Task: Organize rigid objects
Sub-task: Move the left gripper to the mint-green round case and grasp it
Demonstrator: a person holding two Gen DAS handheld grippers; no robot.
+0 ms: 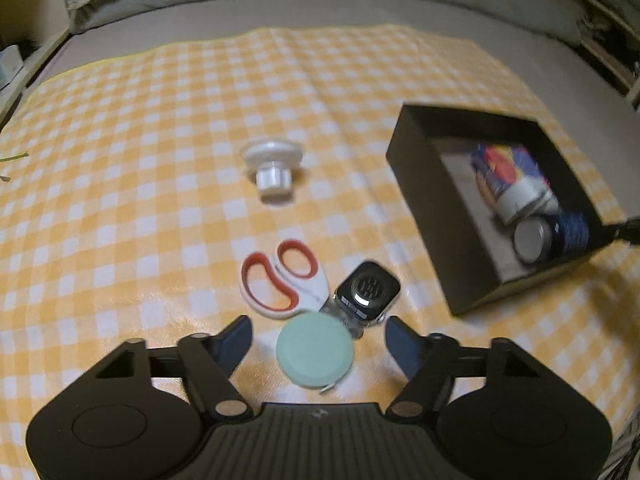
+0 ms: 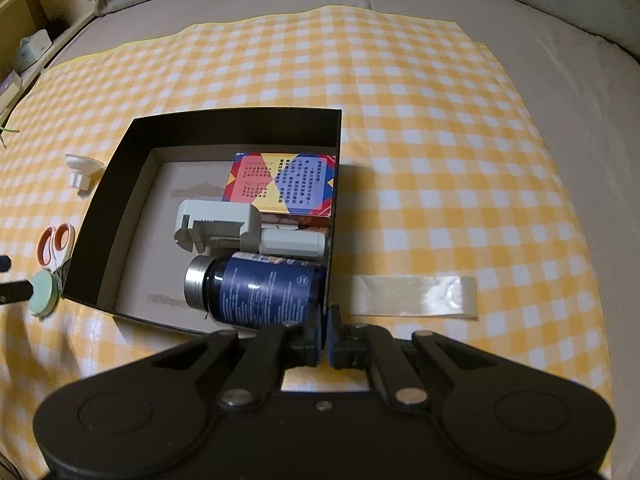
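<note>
My left gripper (image 1: 318, 334) is open around a round mint-green tape measure (image 1: 315, 350) lying on the checked cloth. Just beyond it lie red-and-white scissors (image 1: 280, 276), a small black device on a clear base (image 1: 366, 292) and a white knob (image 1: 273, 166). My right gripper (image 2: 325, 338) is shut on the near right wall of the black box (image 2: 236, 124). The box holds a blue bottle (image 2: 260, 290), a colourful carton (image 2: 280, 182), a grey clamp-like tool (image 2: 216, 226) and a white tube (image 2: 292, 242).
The yellow-and-white checked cloth (image 2: 440, 120) covers a grey bed with pillows at the back. A strip of clear tape (image 2: 416, 290) sticks to the cloth right of the box. Shelves stand at the far left.
</note>
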